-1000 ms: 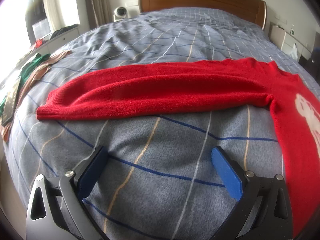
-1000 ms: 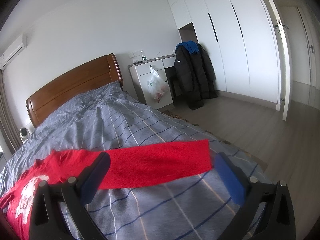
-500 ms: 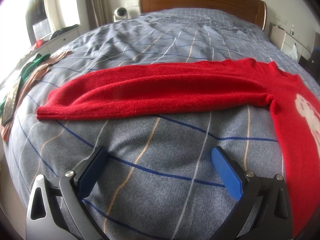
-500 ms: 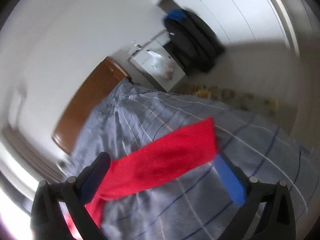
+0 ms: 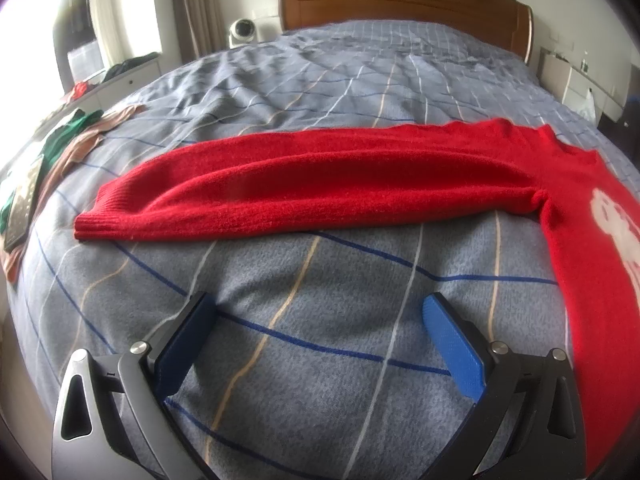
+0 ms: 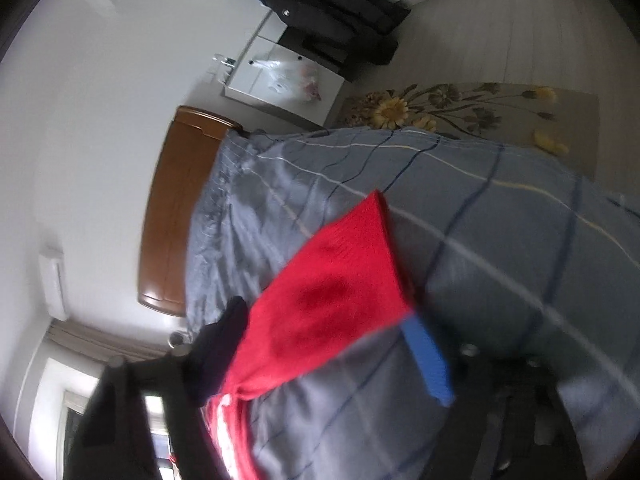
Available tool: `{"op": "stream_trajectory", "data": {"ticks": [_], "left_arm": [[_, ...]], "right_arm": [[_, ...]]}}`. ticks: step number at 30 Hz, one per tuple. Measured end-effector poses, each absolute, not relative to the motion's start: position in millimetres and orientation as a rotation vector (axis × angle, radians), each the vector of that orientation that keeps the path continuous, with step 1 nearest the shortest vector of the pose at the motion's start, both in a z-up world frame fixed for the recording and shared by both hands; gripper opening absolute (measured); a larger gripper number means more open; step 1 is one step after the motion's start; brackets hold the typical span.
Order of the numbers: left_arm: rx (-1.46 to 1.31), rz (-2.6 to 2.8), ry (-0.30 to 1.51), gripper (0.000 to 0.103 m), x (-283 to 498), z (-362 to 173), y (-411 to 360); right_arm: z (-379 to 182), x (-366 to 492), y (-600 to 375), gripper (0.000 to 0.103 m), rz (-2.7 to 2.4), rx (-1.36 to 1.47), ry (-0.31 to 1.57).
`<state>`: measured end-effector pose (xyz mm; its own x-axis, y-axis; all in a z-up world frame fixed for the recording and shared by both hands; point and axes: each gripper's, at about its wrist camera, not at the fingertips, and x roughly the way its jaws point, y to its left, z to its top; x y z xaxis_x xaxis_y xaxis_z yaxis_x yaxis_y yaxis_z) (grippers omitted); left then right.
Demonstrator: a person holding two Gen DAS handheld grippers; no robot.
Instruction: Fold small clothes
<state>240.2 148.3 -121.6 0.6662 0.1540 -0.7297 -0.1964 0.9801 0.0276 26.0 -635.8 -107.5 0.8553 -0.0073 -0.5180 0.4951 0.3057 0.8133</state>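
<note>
Fuzzy knit sweater [image 5: 328,184], glossy wooden headboard [image 5: 400,4]

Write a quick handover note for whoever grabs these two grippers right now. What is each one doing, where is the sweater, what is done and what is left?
Left gripper: open, empty, low over the grey plaid bedspread, short of the red knit sweater.
Right gripper: open, rolled sharply sideways, fingers either side of the sweater's other sleeve near its cuff; the view is blurred, so contact is unclear.
Sweater: laid on the bed with the white motif facing up, the near sleeve stretched out flat.
Done: sweater spread out. No fold visible.
Left: fold both sleeves in, then the body.
</note>
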Motion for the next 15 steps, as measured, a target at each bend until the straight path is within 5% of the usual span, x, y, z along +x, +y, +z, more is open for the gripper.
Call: {"op": "stream_trajectory", "data": {"ticks": [1, 3, 8, 15], "left_arm": [[-0.055, 0.199, 0.817, 0.103, 240.4, -121.7, 148.5], [-0.053, 0.200, 0.817, 0.103, 240.5, -122.2, 148.4], [-0.054, 0.199, 0.817, 0.103, 240.6, -122.3, 148.1], [-0.054, 0.199, 0.816, 0.103, 240.6, -122.7, 148.0]], "right_arm": [[-109.9, 27.8, -638.6, 0.056, -0.359, 1.224, 0.477], [-110.5, 38.6, -639.5, 0.006, -0.393, 1.173, 0.547], [-51.7, 64.1, -612.2, 0.004, -0.433, 0.929, 0.547], [83.0, 171.6, -449.6, 0.004, -0.076, 0.474, 0.486]]}}
